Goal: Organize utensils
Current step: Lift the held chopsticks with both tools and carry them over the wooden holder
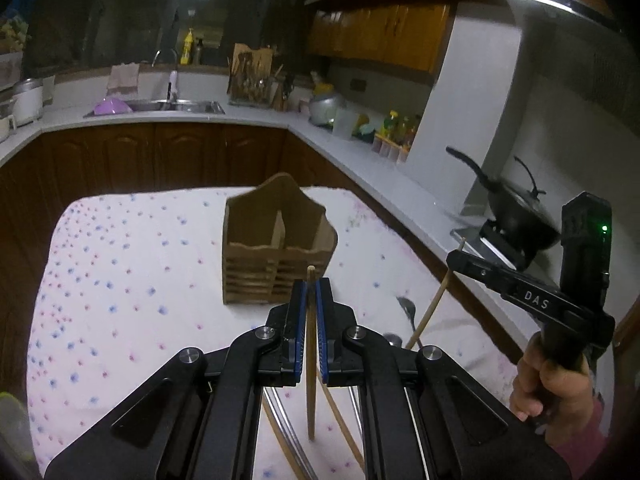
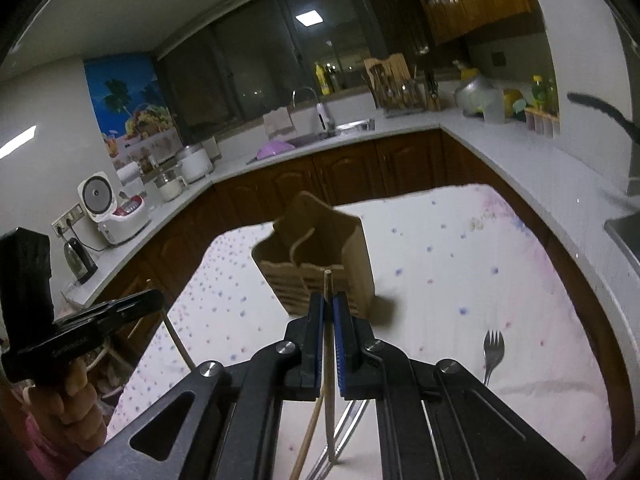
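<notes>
Slatted wooden caddy (image 1: 276, 248); each gripper (image 1: 311, 292) (image 2: 330, 304) clamps 1 round, probably bamboo chopstick (image 1: 310, 360) (image 2: 329, 360).

Tablecloth (image 1: 120, 264): white, scattered with small blue and pink dots. Utensil holder (image 1: 276, 248): plain brown wood, slatted front, near the cloth's far edge. Chopstick (image 1: 310, 344) in left gripper (image 1: 311, 292): light tan; gripper black, pads blue. Right gripper (image 2: 330, 304): same black and blue, tan chopstick (image 2: 329, 360). Fork (image 2: 493, 350): silver. Cabinets (image 1: 160, 152): dark brown. Countertop (image 1: 168, 118): white.
</notes>
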`<action>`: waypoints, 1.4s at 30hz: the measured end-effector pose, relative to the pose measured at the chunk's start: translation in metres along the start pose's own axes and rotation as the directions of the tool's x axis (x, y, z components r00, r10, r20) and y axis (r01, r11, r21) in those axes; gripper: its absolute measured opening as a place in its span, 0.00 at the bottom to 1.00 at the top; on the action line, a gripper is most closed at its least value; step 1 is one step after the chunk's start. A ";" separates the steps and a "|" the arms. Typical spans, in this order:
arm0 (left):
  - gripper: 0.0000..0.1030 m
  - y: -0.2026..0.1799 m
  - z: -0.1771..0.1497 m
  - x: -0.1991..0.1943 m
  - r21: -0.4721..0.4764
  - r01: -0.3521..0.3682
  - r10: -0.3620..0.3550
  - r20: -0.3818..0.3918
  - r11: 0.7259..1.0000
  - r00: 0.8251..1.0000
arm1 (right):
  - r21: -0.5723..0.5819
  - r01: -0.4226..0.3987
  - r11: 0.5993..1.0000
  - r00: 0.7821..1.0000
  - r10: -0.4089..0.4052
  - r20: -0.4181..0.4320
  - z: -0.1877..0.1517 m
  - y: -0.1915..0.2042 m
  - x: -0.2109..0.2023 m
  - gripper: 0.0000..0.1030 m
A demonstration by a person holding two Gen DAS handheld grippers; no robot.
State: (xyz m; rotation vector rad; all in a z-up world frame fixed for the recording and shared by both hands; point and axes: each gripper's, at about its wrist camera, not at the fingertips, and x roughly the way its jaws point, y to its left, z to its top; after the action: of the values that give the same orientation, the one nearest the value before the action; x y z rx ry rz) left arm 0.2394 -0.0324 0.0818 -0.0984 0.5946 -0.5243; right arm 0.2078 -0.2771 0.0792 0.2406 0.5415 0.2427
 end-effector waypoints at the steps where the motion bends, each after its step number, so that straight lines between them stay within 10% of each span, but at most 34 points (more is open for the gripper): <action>1: 0.04 0.001 0.001 -0.001 -0.003 -0.002 0.002 0.006 1.000 1.000 | -0.002 -0.002 1.000 1.000 0.002 0.005 0.002 0.001 0.000 0.05; 17: 0.04 0.028 0.040 -0.023 -0.065 -0.041 0.052 0.176 0.997 0.983 | 0.000 0.003 1.000 0.989 -0.003 0.148 0.048 0.002 0.002 0.05; 34: 0.04 0.068 0.125 0.003 -0.172 -0.123 0.184 0.401 0.977 0.897 | 0.039 0.020 0.999 0.949 -0.031 0.314 0.121 -0.007 0.050 0.05; 42: 0.04 0.096 0.106 0.076 -0.250 -0.136 0.217 0.332 0.959 0.918 | 0.054 0.014 0.998 0.954 -0.029 0.297 0.101 -0.020 0.103 0.05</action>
State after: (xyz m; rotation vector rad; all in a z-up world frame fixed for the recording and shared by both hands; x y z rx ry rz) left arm 0.3943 0.0065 0.1081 -0.3432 0.2993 -0.2506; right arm 0.3506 -0.2827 0.1084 0.3148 0.2510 0.1671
